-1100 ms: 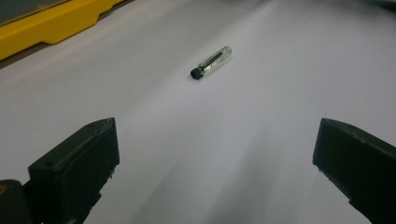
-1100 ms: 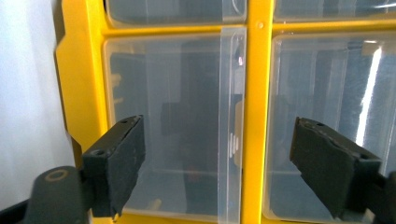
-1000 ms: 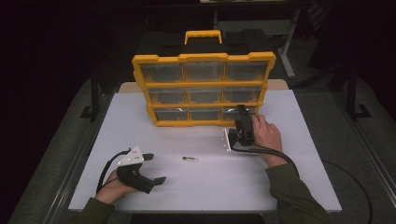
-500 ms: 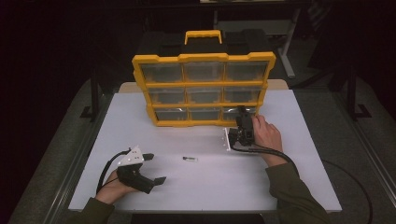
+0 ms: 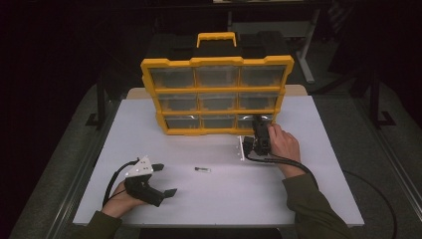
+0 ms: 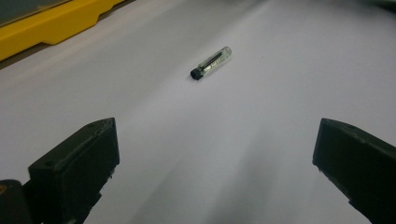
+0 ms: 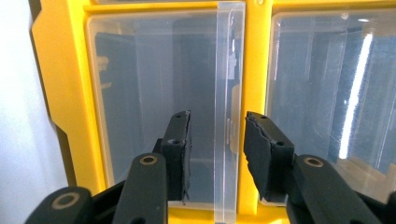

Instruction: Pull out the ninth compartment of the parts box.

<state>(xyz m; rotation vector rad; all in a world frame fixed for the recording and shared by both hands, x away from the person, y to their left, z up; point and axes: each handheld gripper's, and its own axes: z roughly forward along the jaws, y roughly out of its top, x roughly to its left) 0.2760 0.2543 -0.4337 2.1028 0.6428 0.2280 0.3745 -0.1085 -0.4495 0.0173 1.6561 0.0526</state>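
A dark room surrounds one white table (image 5: 219,199), lit from above, with a grey floor to either side.

Nearest, at the table's near left corner, the left gripper (image 5: 165,180) lies low in a person's hand, its two black jaws spread wide with nothing between them. In the left gripper view they frame bare white tabletop. Just beyond it, near the middle of the table, lies one small clear vial (image 5: 202,170) with a black cap, on its side and apart from both grippers; the left gripper view shows it (image 6: 211,62) ahead of the jaws.

Farther and to the right, the right gripper (image 5: 261,130) is held level against the bottom right drawer of one yellow organiser (image 5: 217,61). The organiser stands upright at the far middle of the table, with nine clear drawers in three rows of three, and one yellow handle on top. In the right gripper view, the jaws flank a clear plastic drawer tab (image 7: 228,93). A small gap shows on each side of it, so the pads are not yet pressing.

Against the earlier frames, the right jaws have just been closing toward that tab. Both hands, the vial and the organiser sit where they were.
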